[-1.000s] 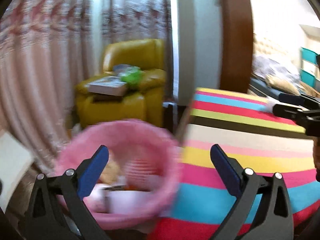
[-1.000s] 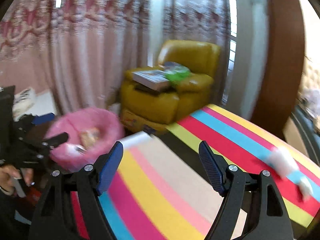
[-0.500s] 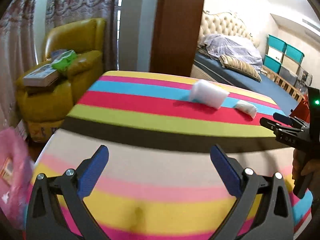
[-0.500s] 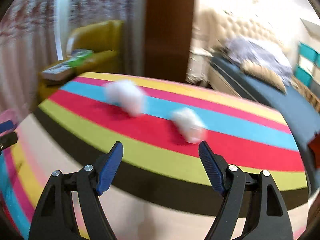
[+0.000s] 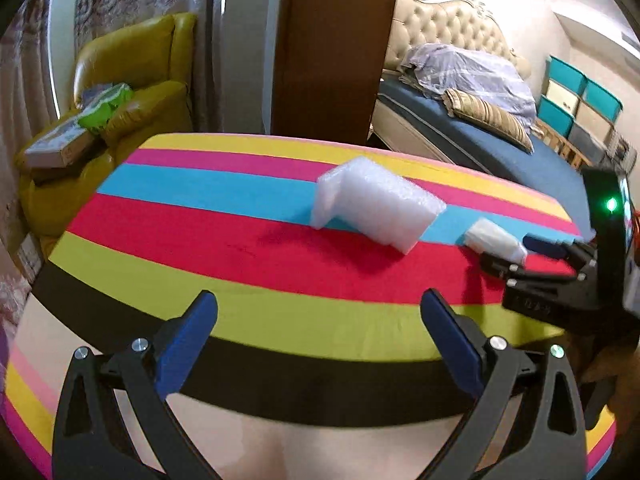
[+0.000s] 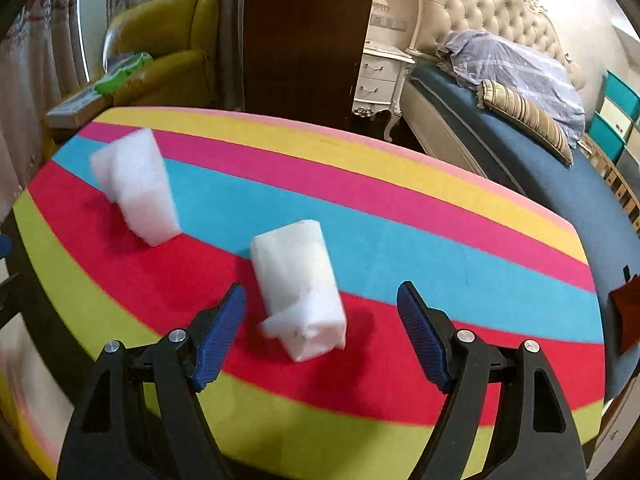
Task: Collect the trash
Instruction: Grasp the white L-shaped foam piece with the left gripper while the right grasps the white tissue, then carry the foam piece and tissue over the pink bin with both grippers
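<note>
Your R gripper (image 6: 320,332) has jaws closing w/ the small white foam roll (image 6: 300,292) between them, pads not touching yet, on the striped counter (image 6: 440,248); L gripper (image 5: 318,340) jaws apart, empty, big foam wad (image 5: 376,204) at 12 o'clock.

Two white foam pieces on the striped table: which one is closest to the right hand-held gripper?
The smaller rolled foam piece, lying just ahead of the right hand-held gripper as its jaws close. The bigger folded foam piece lies farther off, to the left.
</note>
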Demonstrator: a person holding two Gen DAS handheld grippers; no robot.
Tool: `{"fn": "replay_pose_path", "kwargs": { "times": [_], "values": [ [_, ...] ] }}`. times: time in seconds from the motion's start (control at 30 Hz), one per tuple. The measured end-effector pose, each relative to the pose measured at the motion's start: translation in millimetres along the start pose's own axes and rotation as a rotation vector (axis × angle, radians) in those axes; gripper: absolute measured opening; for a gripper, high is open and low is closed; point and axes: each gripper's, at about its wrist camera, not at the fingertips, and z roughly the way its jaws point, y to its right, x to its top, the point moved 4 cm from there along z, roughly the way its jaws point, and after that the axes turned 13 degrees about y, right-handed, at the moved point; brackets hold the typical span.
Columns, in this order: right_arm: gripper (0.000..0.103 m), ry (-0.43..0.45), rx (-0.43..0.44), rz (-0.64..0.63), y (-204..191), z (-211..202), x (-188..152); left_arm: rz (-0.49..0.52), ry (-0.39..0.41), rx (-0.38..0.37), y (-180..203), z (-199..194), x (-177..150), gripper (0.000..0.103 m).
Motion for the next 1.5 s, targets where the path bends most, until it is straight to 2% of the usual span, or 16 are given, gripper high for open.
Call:
{"fn": "replay_pose_path", "kwargs": {
  "times": [0.03,0.07,0.1,0.17,0.37,0.53,0.73,0.77,0.8,0.83,0.97,1.2,1.5],
  "values": [
    [0.056,0.001,0.023,0.004,0.1,0.8,0.1,-0.017,0.001,0.003,-0.6,0.6,2.0,0.098],
    [0.037,0.006,0.058,0.012,-0.3,-0.3,1.0,-0.040,0.000,0.005,-0.5,1.9,3.7,0.098],
    [0.034,0.009,0.083,0.009,-0.2,-3.2,-0.1,-0.058,-0.003,0.005,0.2,3.9,5.6,0.098],
    [0.030,0.028,0.065,-0.010,3.3,-11.7,-3.6,-0.087,-0.005,0.004,7.7,10.2,11.2,0.098],
    [0.028,0.074,0.032,0.076,36.5,-50.1,-31.1,-0.161,-0.014,0.033,39.7,35.3,24.4,0.098],
    [0.028,0.104,0.042,0.126,58.4,-74.7,-47.0,-0.174,-0.033,0.117,69.2,67.6,31.2,0.098],
    [0.028,0.136,0.062,0.186,71.6,-96.1,-62.9,-0.146,-0.065,0.170,86.2,98.2,33.9,0.095],
    [0.028,0.138,0.066,0.190,71.2,-99.0,-65.1,-0.134,-0.073,0.149,86.0,100.8,33.4,0.082],
    [0.028,0.140,0.064,0.191,70.8,-100.6,-66.2,-0.109,-0.085,0.132,86.2,103.6,31.8,0.057],
    [0.028,0.144,0.061,0.192,70.9,-103.0,-66.8,-0.071,-0.100,0.120,88.7,104.6,28.6,0.049],
    [0.028,0.149,0.071,0.208,62.3,-113.8,-73.3,-0.015,-0.057,0.054,90.3,87.7,20.0,0.046],
    [0.028,0.128,0.049,0.206,43.3,-132.6,-89.6,0.088,-0.045,-0.079,94.6,41.8,-7.5,0.045],
    [0.028,0.137,0.041,0.198,15.5,-167.9,-113.7,0.088,-0.032,-0.205,83.1,-37.3,-51.2,0.045]
  ]
}}
